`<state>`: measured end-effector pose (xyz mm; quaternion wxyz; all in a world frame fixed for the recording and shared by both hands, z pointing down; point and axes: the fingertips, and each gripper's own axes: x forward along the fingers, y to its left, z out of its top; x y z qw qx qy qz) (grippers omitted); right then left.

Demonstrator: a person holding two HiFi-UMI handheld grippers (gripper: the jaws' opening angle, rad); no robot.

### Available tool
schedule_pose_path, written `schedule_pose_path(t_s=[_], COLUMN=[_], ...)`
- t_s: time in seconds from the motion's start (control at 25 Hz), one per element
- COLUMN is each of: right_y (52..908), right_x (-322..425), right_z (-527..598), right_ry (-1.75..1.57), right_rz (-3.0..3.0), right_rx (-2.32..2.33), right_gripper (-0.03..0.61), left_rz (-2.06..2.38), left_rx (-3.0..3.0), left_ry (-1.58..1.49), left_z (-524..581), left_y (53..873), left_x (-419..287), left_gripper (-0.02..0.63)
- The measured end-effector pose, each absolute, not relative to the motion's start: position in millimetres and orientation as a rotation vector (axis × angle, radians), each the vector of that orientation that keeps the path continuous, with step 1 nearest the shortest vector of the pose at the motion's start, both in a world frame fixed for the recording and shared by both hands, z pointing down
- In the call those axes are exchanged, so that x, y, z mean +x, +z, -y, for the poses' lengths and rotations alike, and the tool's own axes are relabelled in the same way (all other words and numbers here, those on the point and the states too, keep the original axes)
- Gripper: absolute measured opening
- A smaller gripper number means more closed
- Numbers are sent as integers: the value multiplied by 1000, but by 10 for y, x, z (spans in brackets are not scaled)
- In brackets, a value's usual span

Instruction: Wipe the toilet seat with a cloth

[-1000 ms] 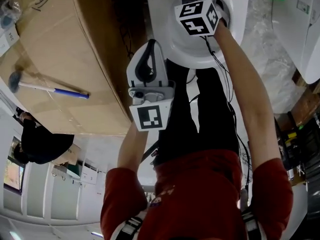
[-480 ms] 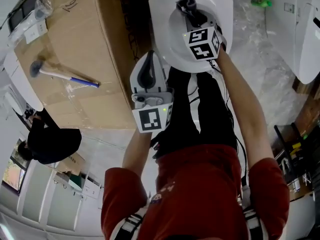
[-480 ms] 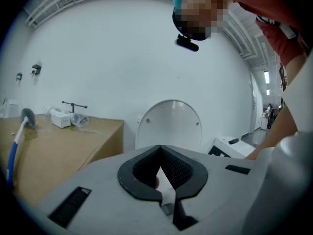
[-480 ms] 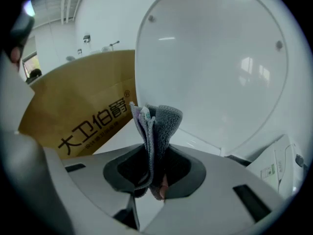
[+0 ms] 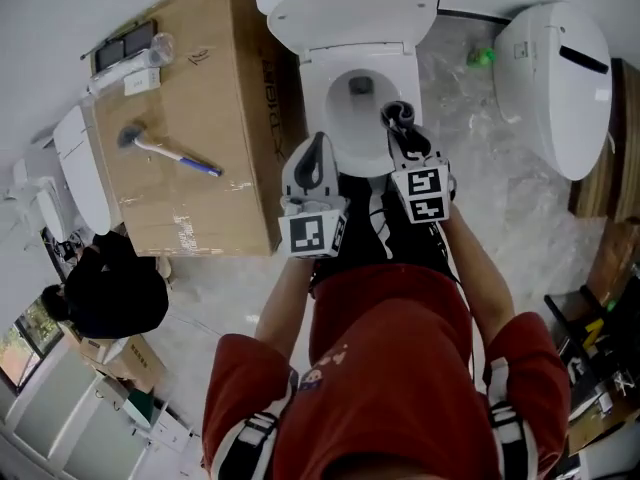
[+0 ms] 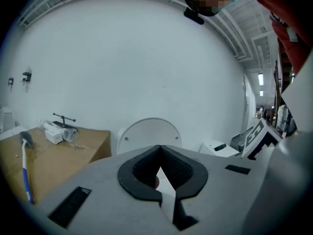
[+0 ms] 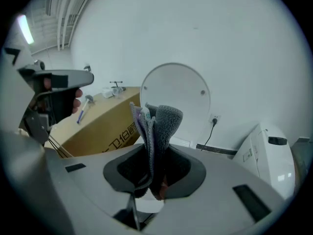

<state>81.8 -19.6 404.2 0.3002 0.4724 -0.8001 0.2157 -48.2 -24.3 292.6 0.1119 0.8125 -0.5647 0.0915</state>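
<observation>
The cloth, a folded grey rag, stands upright between the closed jaws of the right gripper, which clamp its lower end. In the head view the cloth sits over the front right rim of the toilet, whose lid is raised. The left gripper hangs at the toilet's front left edge, jaws pressed together with nothing between them. A cardboard box stands just left of the toilet with a blue-handled tool lying on top. A second white fixture lies on the floor to the toilet's right.
</observation>
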Motion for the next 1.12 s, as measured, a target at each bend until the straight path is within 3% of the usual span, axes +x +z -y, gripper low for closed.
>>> schedule_pose_path(t_s=[0.36,0.8,1.12], right_y=[2387,481,-87], right_x=[1545,2201,2407], right_z=[-291,-598,-850], right_ry=[438,-31,-376], right_rz=[2290,2574,2589], right_rx=[1461,1813,1967], right_gripper=[78,78,78], left_rz=[1734,1892,2004], left_rx=[2425,2529,2668], left_ry=[136,-52,-199], left_z=[-153,-465,-740], left_y=[1660,502,-28], left_x=[-58,111,174], left_gripper=[14,14,14])
